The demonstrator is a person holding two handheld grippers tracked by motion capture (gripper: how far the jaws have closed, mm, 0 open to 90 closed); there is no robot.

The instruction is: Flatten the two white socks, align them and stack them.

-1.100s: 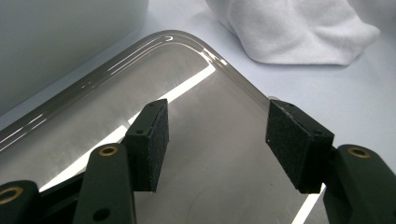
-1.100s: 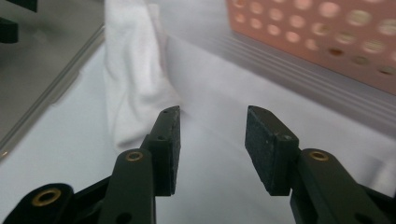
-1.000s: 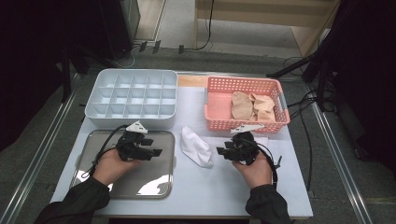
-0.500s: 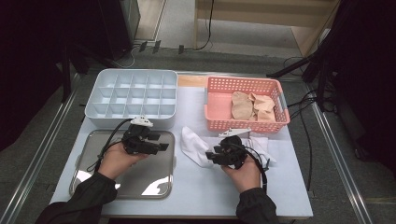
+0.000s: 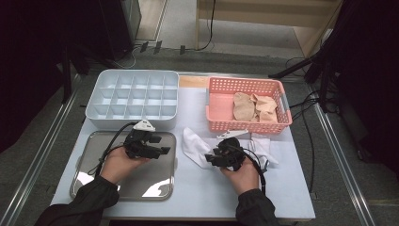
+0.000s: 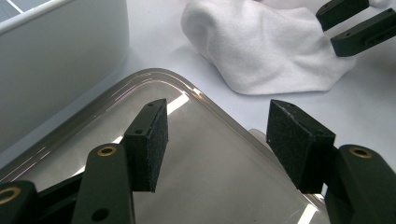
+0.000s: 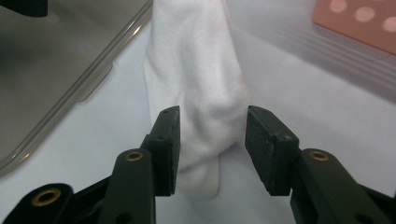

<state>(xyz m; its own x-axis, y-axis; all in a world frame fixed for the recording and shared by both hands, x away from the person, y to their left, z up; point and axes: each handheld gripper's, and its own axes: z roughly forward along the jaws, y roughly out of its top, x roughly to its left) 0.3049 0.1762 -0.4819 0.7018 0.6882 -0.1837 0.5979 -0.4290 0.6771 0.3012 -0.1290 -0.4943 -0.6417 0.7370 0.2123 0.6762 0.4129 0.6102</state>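
Note:
A white sock [image 5: 194,143] lies crumpled on the table between the metal tray [image 5: 94,183] and the pink basket [image 5: 244,125]. My right gripper [image 5: 210,157] is open, its jaws standing either side of the sock's [image 7: 196,70] near end, pads not pressed on the cloth. The right gripper [image 7: 212,149] points toward the tray. My left gripper [image 5: 161,149] hovers open over the tray's right corner [image 6: 210,177] with nothing between its pads, facing the sock [image 6: 261,46]. The right gripper's jaws [image 6: 355,23] show beyond the sock.
A white compartment box [image 5: 134,96] stands behind the tray, its wall [image 6: 60,60] close to the left gripper. The basket holds beige socks [image 5: 249,107]. More white cloth [image 5: 263,149] lies under the basket's front, right of my right hand.
The right gripper moved left onto the sock's end. The left gripper shifted right across the tray toward its right edge. Both stayed open.

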